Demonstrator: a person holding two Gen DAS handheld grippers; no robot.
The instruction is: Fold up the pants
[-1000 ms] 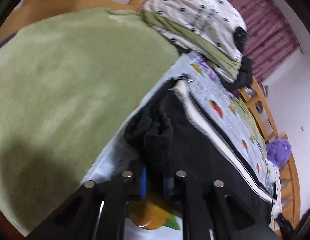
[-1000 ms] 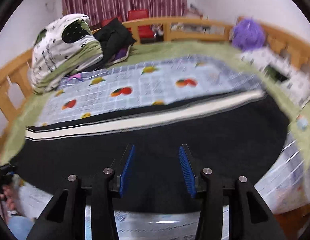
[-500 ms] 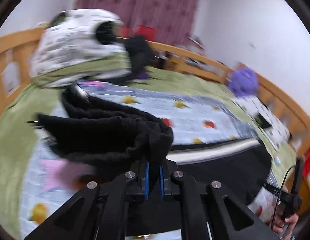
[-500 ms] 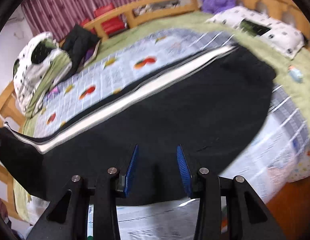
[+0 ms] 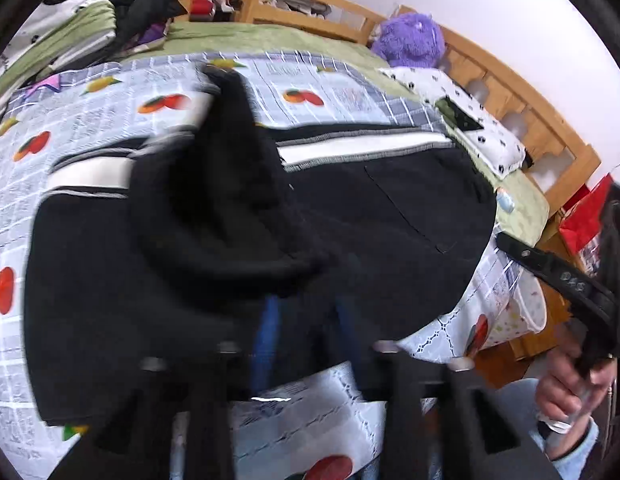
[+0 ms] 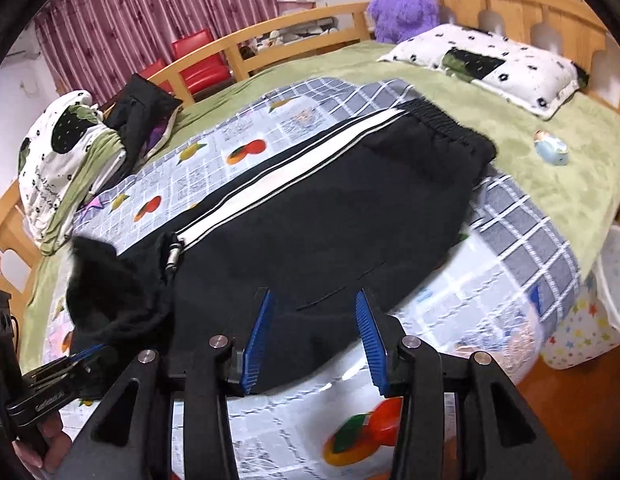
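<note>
Black pants (image 6: 329,208) with a white side stripe (image 6: 278,184) lie across the fruit-print sheet (image 6: 238,136), waistband toward the pillow. The leg end (image 5: 214,200) is folded over onto the upper part of the pants (image 5: 389,220). My left gripper (image 5: 306,320) is blurred over that folded leg end; its blue pads (image 5: 266,332) stand apart and the cloth seems to lie free. It also shows at the left edge of the right wrist view (image 6: 86,354). My right gripper (image 6: 313,336) is open and empty above the pants' near edge.
A white spotted pillow (image 6: 493,64) and a purple plush toy (image 6: 401,4) lie at the headboard. A small figurine (image 6: 551,152) lies on the green blanket (image 6: 549,128). Piled bedding (image 6: 66,148) and dark clothes (image 6: 142,116) sit at the far left. A star-print bin (image 6: 589,332) stands beside the bed.
My left gripper has carried the leg end across toward the waistband and laid it over the pants; its pads have parted. My right gripper stayed open and drew slightly nearer the waistband.
</note>
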